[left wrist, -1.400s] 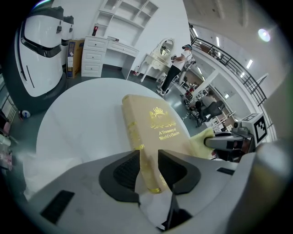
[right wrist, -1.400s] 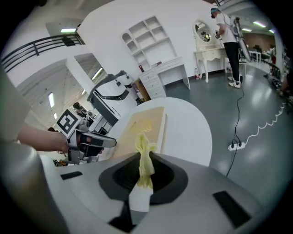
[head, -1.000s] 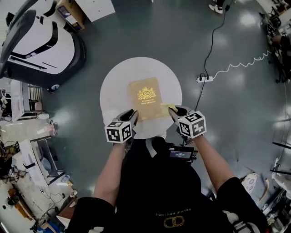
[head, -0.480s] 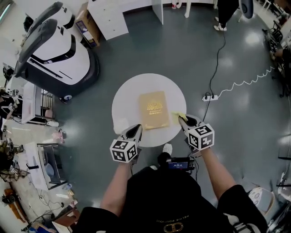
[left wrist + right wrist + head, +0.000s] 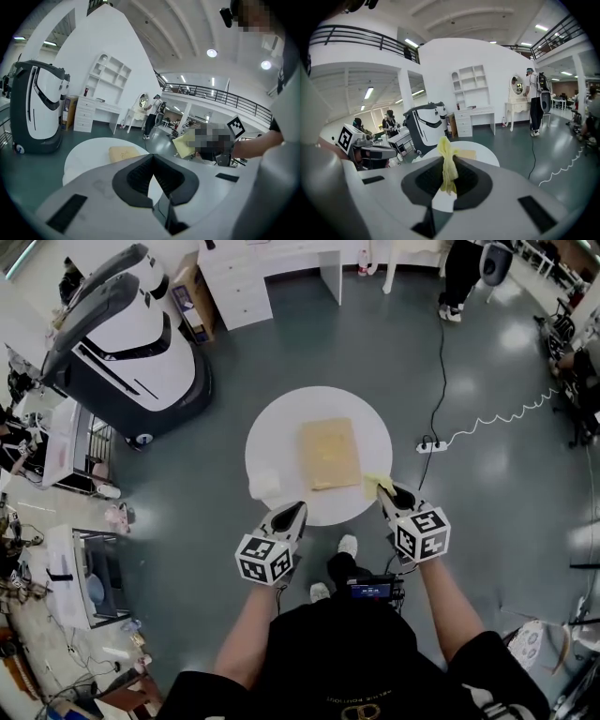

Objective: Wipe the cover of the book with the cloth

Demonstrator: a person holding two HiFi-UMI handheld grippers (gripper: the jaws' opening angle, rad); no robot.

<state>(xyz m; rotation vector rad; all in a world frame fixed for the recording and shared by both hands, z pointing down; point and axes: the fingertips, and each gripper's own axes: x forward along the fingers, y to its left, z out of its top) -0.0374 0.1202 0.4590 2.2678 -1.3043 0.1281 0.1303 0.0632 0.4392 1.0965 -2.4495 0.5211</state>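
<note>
A tan book (image 5: 330,454) with a gold crest lies flat on the round white table (image 5: 281,432). My right gripper (image 5: 392,497) hangs over the table's near right edge, shut on a yellow cloth (image 5: 379,486). In the right gripper view the cloth (image 5: 447,161) stands bunched between the jaws, with the book (image 5: 467,153) beyond it. My left gripper (image 5: 293,514) is at the table's near edge, shut with nothing in it. In the left gripper view the left gripper (image 5: 153,163) has its pads together, and the book (image 5: 123,152) and the cloth (image 5: 184,144) lie farther off.
A small white object (image 5: 265,484) sits on the table's near left part. A big white and black machine (image 5: 131,334) stands at the back left and white drawers (image 5: 262,277) behind. A power strip (image 5: 431,446) with cables lies on the floor to the right.
Both grippers have come up and back off the table toward me, the right one taking the yellow cloth away from the book's corner. The table now looks smaller and farther.
</note>
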